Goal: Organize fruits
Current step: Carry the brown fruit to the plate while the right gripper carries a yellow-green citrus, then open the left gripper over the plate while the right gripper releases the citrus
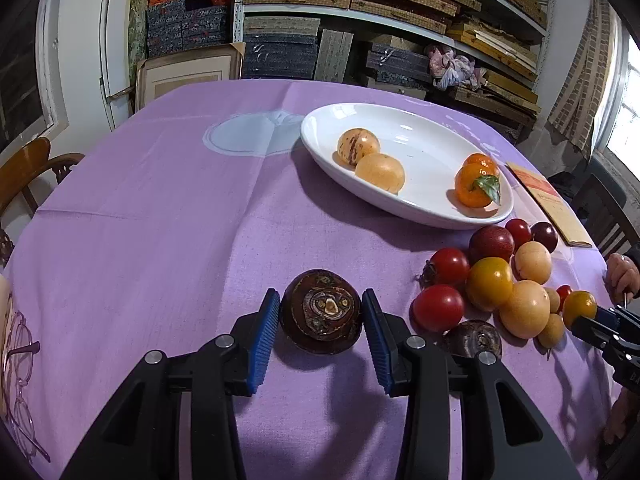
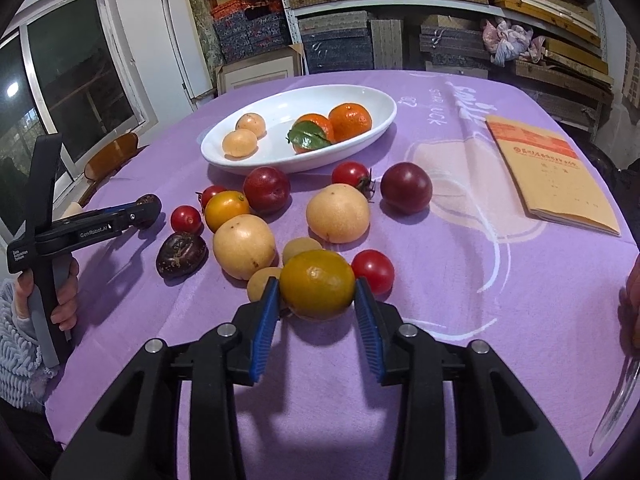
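Note:
My left gripper (image 1: 320, 300) is shut on a dark brown round fruit (image 1: 322, 320) that rests on the purple tablecloth (image 1: 160, 240). My right gripper (image 2: 317, 282) is shut on a yellow-green citrus fruit (image 2: 316, 292) at the near edge of a loose pile of red tomatoes (image 2: 373, 270), dark plums (image 2: 406, 187) and pale yellow fruits (image 2: 338, 213). A second dark fruit (image 2: 181, 254) lies to the left of the pile. Behind it stands a white oval plate (image 2: 224, 160) with two pale fruits and two leafy mandarins (image 2: 350, 120).
A brown booklet (image 2: 552, 168) lies on the cloth to the right of the plate. Pink eyeglasses (image 1: 20, 360) rest at the table's left edge, beside a wooden chair (image 1: 24, 168). Shelves stacked with boxes (image 2: 340, 40) stand behind the table.

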